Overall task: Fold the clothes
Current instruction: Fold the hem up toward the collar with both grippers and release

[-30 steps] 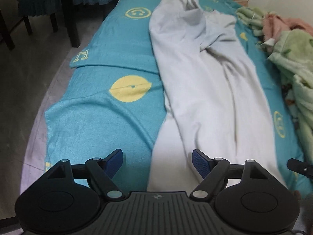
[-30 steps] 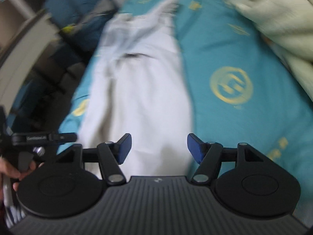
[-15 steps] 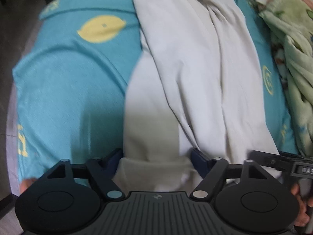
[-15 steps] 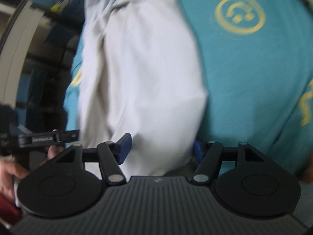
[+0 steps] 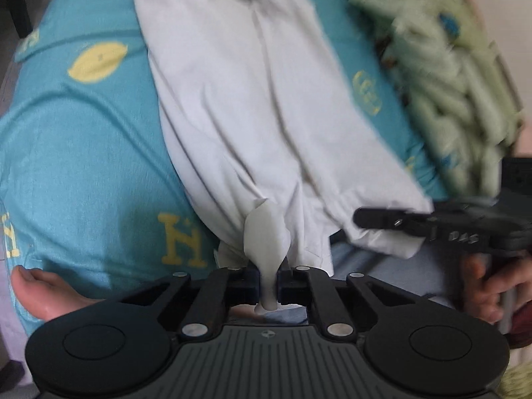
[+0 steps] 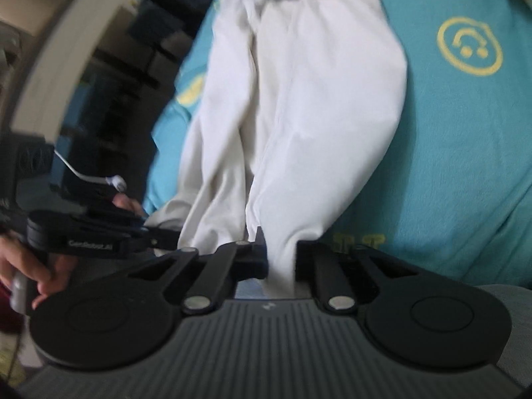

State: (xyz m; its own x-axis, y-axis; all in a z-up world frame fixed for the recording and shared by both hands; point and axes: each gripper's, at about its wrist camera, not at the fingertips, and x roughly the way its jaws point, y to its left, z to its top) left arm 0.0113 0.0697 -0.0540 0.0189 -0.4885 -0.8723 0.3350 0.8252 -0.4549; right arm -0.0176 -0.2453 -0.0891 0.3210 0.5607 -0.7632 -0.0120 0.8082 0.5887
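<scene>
Right, both grippers pinch the near end of the white garment, which lies lengthwise on the teal bedspread. Left gripper has its jaws pressed on a bunched corner; right gripper clamps the other corner w/ cloth between its jaws. To fold well, I judge: keep both pinches level, cloth taut betw. them, and carry evenly so edges line up.

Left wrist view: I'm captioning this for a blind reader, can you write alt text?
The left gripper is shut on the near edge of a white garment spread along a teal bedspread. The right gripper holds the same edge, and a green blanket lies bunched behind it.
</scene>
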